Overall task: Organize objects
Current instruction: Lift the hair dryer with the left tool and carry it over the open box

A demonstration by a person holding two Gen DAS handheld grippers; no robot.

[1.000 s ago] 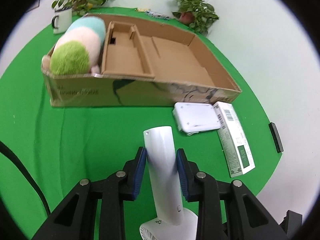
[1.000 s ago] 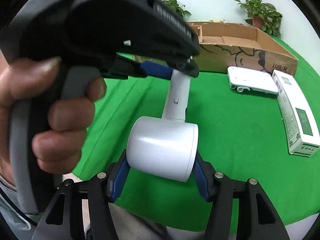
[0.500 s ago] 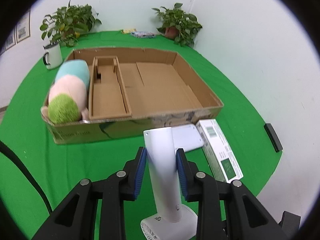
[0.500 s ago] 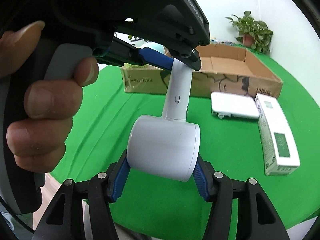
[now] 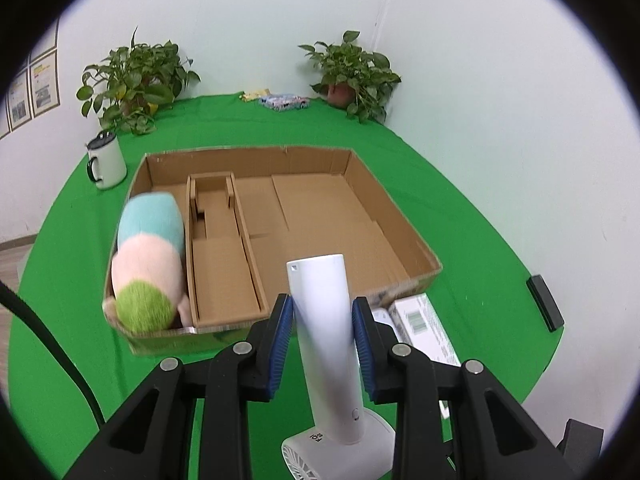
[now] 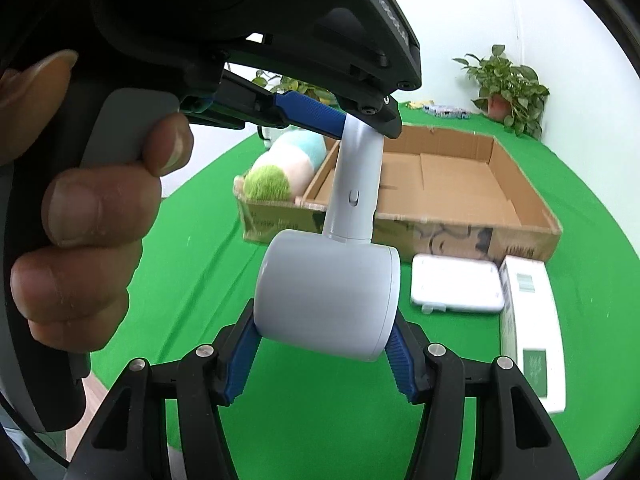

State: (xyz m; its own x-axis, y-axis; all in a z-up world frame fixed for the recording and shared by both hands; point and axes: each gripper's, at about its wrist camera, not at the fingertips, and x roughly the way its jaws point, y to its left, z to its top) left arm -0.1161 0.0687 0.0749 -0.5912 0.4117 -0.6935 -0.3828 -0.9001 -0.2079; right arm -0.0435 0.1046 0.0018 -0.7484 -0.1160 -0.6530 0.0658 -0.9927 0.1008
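- My two grippers share one load: the left gripper (image 5: 323, 332) is clamped narrow on the handle of the white handheld fan (image 5: 326, 328), and the right gripper (image 6: 320, 354) stands about half open with its pads pressed on the fan's round head (image 6: 328, 292).
- The fan hangs in the air between them, clear of the green tablecloth (image 5: 72, 240) and in front of the cardboard box (image 5: 400, 224).
- In the box's left compartment lies a plush toy (image 5: 148, 256); the narrow middle one and the wide right one look bare.
- A flat white device (image 6: 456, 290) and a white carton (image 6: 532, 320) lie on the cloth just outside the box's near wall.
- To do this carry well, I'd keep both hands moving as one so the fan isn't twisted between grips.
- I'd clear the near wall before lowering, then aim for the wide right compartment.
- I'd let go with one gripper only once the fan rests on the floor of the box.
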